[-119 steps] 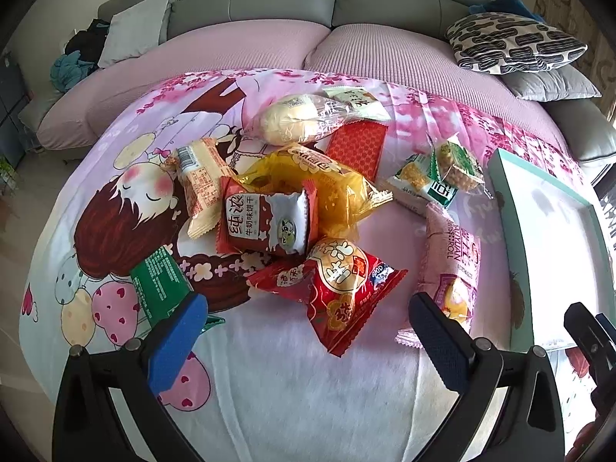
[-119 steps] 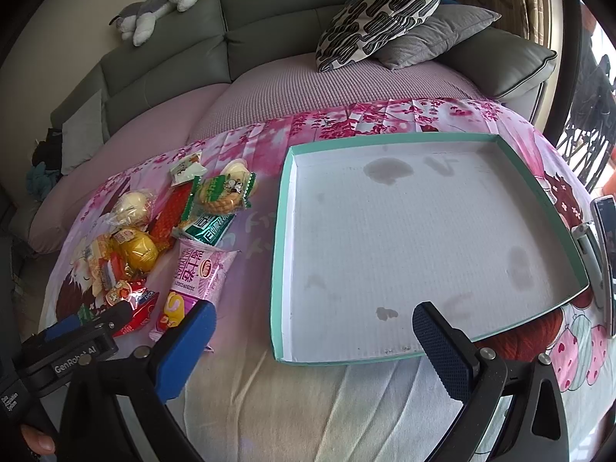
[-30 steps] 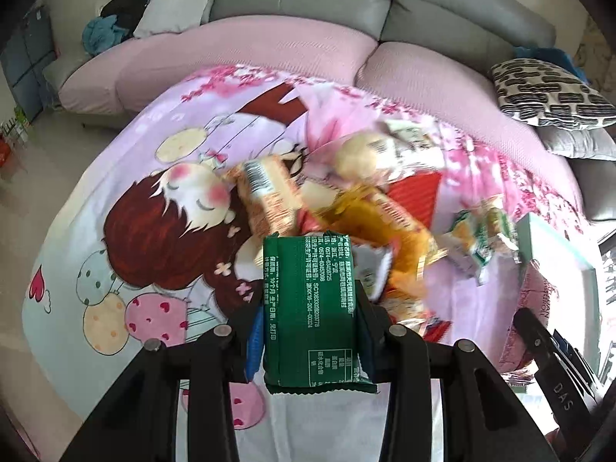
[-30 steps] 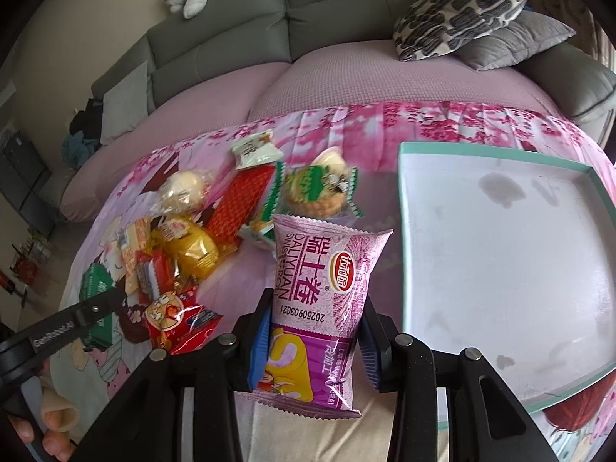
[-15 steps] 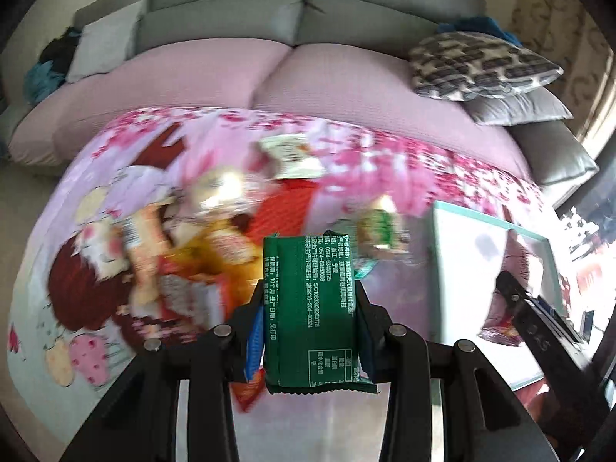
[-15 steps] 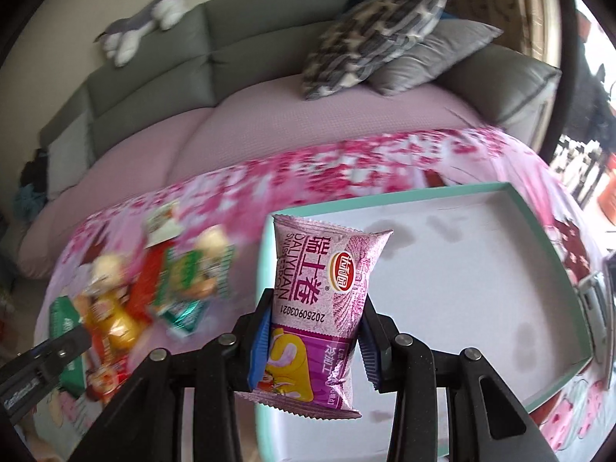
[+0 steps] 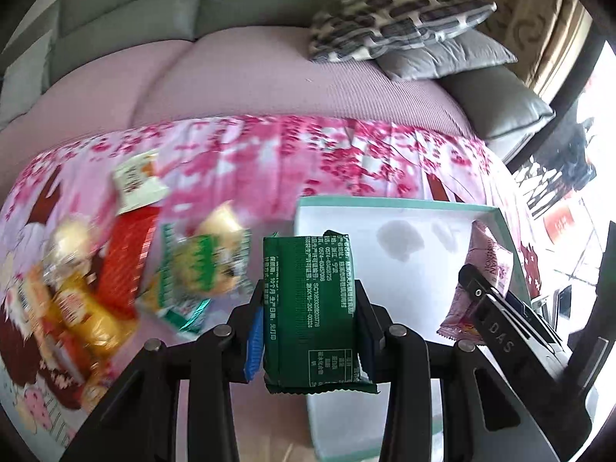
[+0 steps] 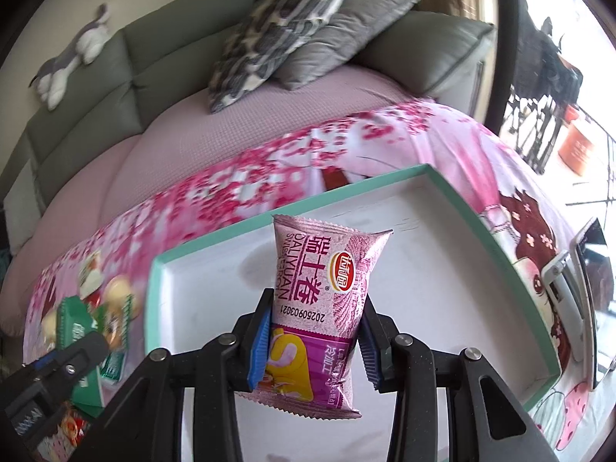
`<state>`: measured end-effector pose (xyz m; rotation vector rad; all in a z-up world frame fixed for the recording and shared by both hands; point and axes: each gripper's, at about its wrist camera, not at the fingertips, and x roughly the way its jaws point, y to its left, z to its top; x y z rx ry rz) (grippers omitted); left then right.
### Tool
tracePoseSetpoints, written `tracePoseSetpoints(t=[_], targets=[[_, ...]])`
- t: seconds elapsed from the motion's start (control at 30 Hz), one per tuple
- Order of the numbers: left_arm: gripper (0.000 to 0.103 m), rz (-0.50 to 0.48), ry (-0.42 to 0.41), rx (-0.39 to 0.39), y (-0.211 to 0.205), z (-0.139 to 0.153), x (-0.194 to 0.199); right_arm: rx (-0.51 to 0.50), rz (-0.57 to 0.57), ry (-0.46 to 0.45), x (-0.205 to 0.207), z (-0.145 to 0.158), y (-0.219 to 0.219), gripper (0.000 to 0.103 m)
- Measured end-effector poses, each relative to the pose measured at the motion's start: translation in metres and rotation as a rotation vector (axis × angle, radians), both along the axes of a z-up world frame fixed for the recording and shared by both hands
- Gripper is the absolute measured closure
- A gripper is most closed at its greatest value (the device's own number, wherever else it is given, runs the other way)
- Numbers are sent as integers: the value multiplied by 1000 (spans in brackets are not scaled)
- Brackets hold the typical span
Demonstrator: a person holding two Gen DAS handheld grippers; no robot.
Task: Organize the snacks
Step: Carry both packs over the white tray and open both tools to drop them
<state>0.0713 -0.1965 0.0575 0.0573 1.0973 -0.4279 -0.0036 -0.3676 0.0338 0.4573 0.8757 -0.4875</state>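
Note:
My left gripper is shut on a green snack packet and holds it above the near left edge of the teal-rimmed white tray. My right gripper is shut on a pink snack packet and holds it upright over the tray. In the left wrist view the right gripper and its pink packet show at the tray's right side. In the right wrist view the left gripper and green packet show at lower left.
Several loose snacks lie on the pink cartoon blanket left of the tray: a red packet, a yellow packet, a green-wrapped cake and a white packet. A sofa with cushions stands behind. A phone lies right of the tray.
Both grippers have swung right from the snack pile toward the tray, each still holding its packet. The pink packet now hangs over the tray's inside.

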Motion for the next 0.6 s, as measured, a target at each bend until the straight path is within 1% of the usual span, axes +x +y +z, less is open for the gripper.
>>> tracePoseSetpoints(t=[0.2, 0.27, 0.43, 0.6], targets=[[62, -42, 9, 16, -35, -12, 6, 12, -74, 5, -4, -7, -34, 61], [62, -40, 16, 14, -43, -16, 9, 17, -91, 5, -5, -10, -43, 61], [62, -56, 2, 42, -64, -24, 16, -15, -97, 13, -4, -16, -55, 61], [62, -73, 10, 61, -80, -36, 24, 19, -109, 30, -3, -29, -64, 61]])
